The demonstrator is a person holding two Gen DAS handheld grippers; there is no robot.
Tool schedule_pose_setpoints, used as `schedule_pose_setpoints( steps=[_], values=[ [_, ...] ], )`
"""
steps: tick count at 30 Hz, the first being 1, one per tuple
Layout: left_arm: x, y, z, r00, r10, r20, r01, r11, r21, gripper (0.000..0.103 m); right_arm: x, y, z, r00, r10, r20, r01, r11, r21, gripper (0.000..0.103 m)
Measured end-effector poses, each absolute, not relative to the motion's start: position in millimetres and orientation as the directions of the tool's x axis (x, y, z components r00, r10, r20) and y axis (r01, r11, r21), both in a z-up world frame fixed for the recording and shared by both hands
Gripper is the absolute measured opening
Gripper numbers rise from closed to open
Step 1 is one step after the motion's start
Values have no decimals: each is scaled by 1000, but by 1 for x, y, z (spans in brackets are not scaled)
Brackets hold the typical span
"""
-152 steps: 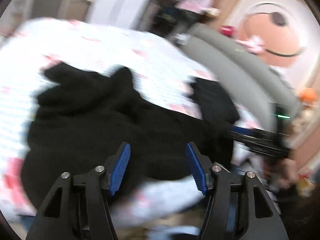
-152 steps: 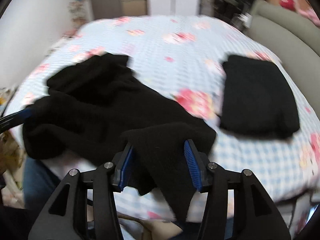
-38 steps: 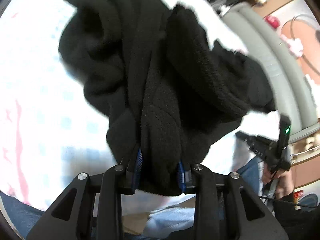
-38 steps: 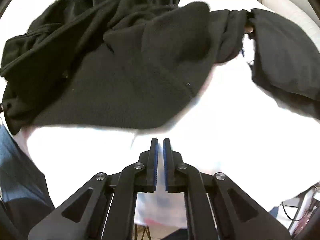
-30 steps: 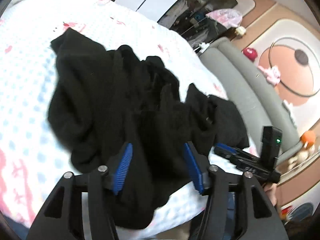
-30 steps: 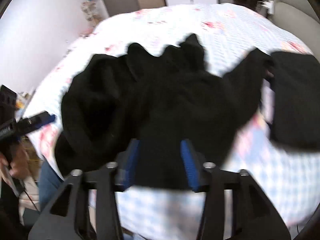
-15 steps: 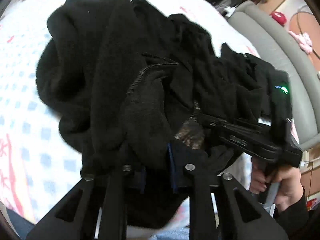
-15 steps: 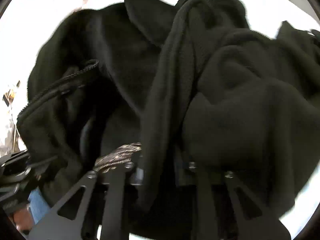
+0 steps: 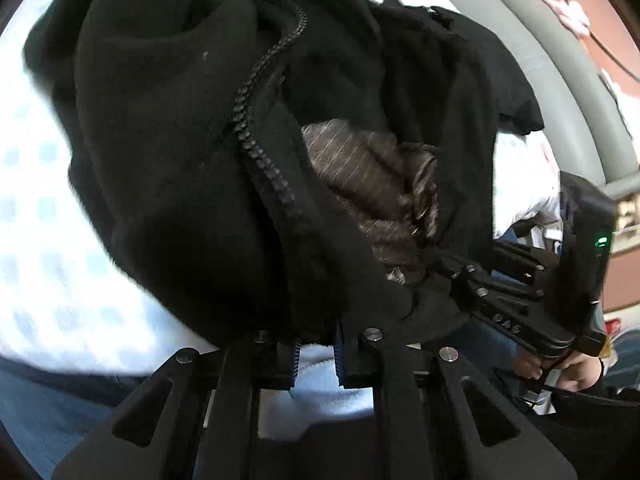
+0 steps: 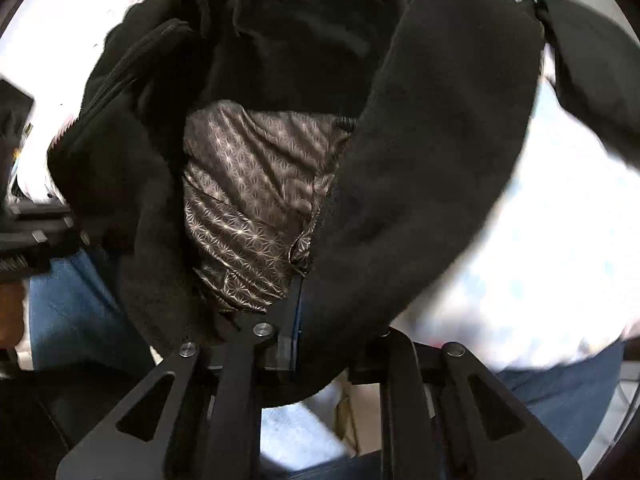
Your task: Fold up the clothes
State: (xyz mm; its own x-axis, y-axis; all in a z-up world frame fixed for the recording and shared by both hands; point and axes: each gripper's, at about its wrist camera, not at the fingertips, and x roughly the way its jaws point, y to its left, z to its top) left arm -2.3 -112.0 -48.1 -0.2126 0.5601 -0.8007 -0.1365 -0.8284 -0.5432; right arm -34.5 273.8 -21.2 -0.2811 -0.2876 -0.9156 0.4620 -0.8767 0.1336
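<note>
Gripping the black fleece jacket [image 9: 168,128], both claws clamped.

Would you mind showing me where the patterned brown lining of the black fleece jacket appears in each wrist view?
Left wrist view: the patterned lining sits right of centre, beside the zipper.
Right wrist view: the patterned lining fills the centre, just above the right claw.
Shared landmark: the black fleece jacket surrounding the lining in both.

left claw [image 9: 316,354] clamped, right claw [image 10: 316,336] clamped
</note>
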Motion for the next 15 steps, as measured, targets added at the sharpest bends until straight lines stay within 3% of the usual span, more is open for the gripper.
schedule_pose_setpoints(
  steps=[2, 4, 7, 10, 12, 13, 15],
  values=[
    [3, -131, -28, -272, 606, -748, -143, -794, -591, 40, -21, 279, -17, -277, -283, -918, 465, -876, 130, 23],
    [5, -160, -4, -365, 618, -696, -140, -776, -615, 53, -8, 285, -12, -275, -282, -919, 470, -873, 127, 28],
    [5, -213, 25, -505, 587, -632, -96, -766, -635, 54, -4, 287, 37, -317, -372, -872, 515, -840, 171, 34],
    [-36, -232, 19, -547, 514, -661, -19, -796, -604, 54, -13, 271, 77, -335, -472, -815, 574, -789, 221, 48],
    [-65, -242, 12, -565, 462, -684, 36, -814, -579, 55, -13, 261, 103, -331, -545, -770, 617, -743, 260, 49],
    [-80, -248, 9, -573, 435, -695, 63, -822, -566, 57, -11, 260, 112, -327, -574, -751, 627, -726, 282, 51],
    [-109, -258, 2, -586, 379, -716, 119, -834, -539, 70, -25, 241, 114, -326, -611, -722, 656, -696, 293, 57]
  ],
)
